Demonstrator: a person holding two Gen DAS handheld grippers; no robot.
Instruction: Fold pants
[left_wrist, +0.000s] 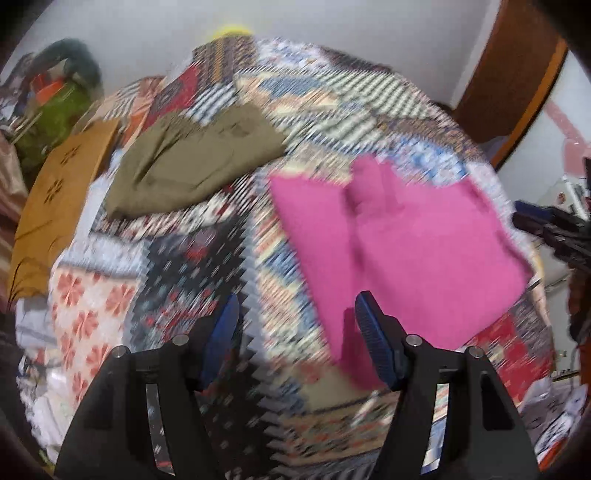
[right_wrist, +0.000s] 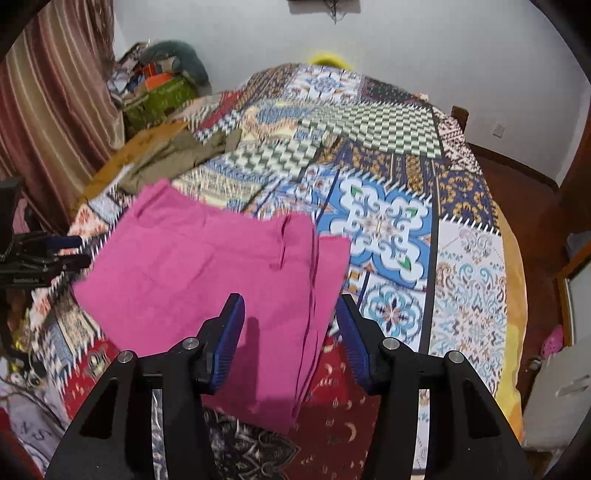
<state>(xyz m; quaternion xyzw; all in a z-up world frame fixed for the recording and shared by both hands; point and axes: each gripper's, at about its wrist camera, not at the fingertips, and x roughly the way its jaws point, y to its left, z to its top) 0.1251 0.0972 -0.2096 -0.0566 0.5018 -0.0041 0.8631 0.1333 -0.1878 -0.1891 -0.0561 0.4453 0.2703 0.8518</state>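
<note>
Pink pants (right_wrist: 207, 273) lie folded flat on patchwork bedspread (right_wrist: 388, 229), beside folded olive pants (left_wrist: 192, 155), apparently stacked aside as finished. Left claw (left_wrist: 295, 325) and right claw (right_wrist: 291, 321) hover apart, empty, above the fabric.

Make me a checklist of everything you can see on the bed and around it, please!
Surface: bed with patchwork quilt, patterned all over.
Job's things: pink pants lying folded flat on the quilt.
Clutter: olive garment behind them; brown paper bag at the bed's edge.
Grippers: left hand-held gripper open, empty, beside the pants; right hand-held gripper open over the pants' edge, not pinching.
Cables: nothing seen clearly.
Surroundings: striped curtain, white wall, pile of things in the corner.
</note>
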